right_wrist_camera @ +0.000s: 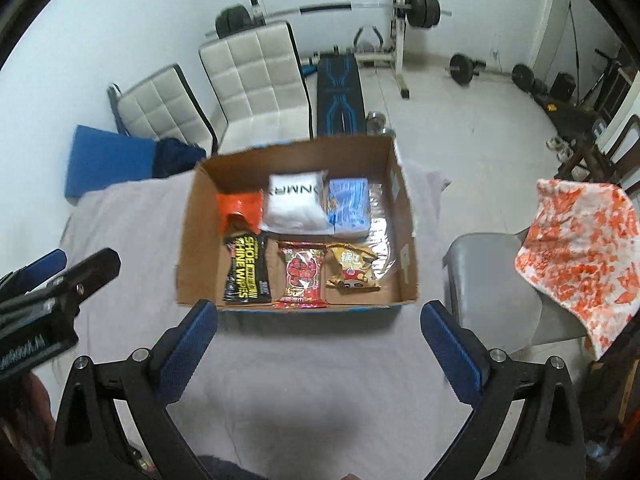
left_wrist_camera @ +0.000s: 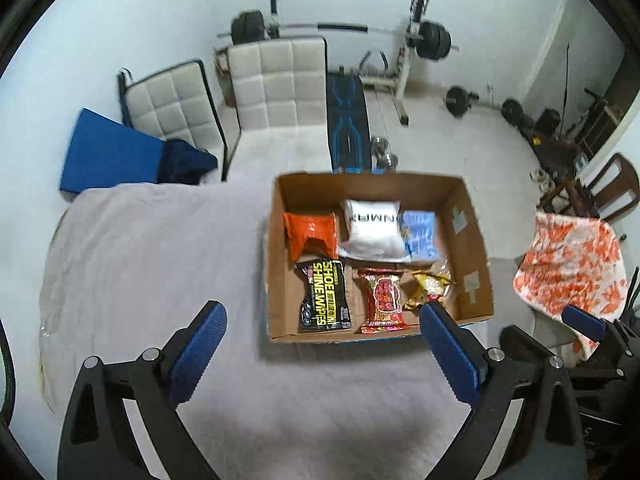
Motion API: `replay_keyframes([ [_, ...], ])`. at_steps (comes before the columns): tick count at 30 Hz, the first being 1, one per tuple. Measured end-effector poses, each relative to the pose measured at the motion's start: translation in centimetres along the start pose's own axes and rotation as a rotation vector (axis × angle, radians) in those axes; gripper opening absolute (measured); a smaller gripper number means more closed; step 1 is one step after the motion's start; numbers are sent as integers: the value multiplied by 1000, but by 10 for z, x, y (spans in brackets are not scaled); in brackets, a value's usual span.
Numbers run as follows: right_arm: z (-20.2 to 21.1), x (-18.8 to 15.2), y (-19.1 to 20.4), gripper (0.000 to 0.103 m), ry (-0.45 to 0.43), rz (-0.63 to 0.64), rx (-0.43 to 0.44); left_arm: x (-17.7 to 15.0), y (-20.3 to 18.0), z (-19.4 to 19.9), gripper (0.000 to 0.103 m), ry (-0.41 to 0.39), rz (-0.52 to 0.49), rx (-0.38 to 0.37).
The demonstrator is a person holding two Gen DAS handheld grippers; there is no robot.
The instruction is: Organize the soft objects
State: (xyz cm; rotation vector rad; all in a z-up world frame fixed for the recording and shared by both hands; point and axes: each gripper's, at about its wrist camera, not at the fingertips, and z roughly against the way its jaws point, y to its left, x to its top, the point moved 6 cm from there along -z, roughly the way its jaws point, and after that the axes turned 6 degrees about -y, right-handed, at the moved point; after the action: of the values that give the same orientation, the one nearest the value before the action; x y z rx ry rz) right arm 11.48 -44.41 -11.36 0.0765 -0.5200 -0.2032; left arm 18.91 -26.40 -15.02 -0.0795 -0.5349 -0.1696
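Left hand-held gripper (left_wrist_camera: 320, 316) and right hand-held gripper (right_wrist_camera: 319, 316) are held wide apart, nothing between the jaws, above the grey cloth-covered bench (left_wrist_camera: 160, 248). Beyond, six soft packets are seen ranged in two rows inside the open brown cardboard box (right_wrist_camera: 404, 216). None is left outside; sorting is judged essentially complete.

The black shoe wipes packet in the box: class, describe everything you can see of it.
The shoe wipes packet is a flat, glossy black soft pack with bold yellow lettering reading SHOE SHINE WIPES. It lies face up on the floor of the cardboard box, in the front left corner, lengthwise toward the front wall. Its far end meets the orange packet; the red snack packet lies alongside.
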Motion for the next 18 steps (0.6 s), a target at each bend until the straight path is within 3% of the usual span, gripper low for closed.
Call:
replay_keyframes([
  [6, 73, -2, 0, 103, -90, 10, -17, -4, 10, 61, 99, -65, 15, 19],
  [18, 146, -9, 5, 103, -159, 34, -31, -26, 9, 117, 99, -78, 35, -7],
])
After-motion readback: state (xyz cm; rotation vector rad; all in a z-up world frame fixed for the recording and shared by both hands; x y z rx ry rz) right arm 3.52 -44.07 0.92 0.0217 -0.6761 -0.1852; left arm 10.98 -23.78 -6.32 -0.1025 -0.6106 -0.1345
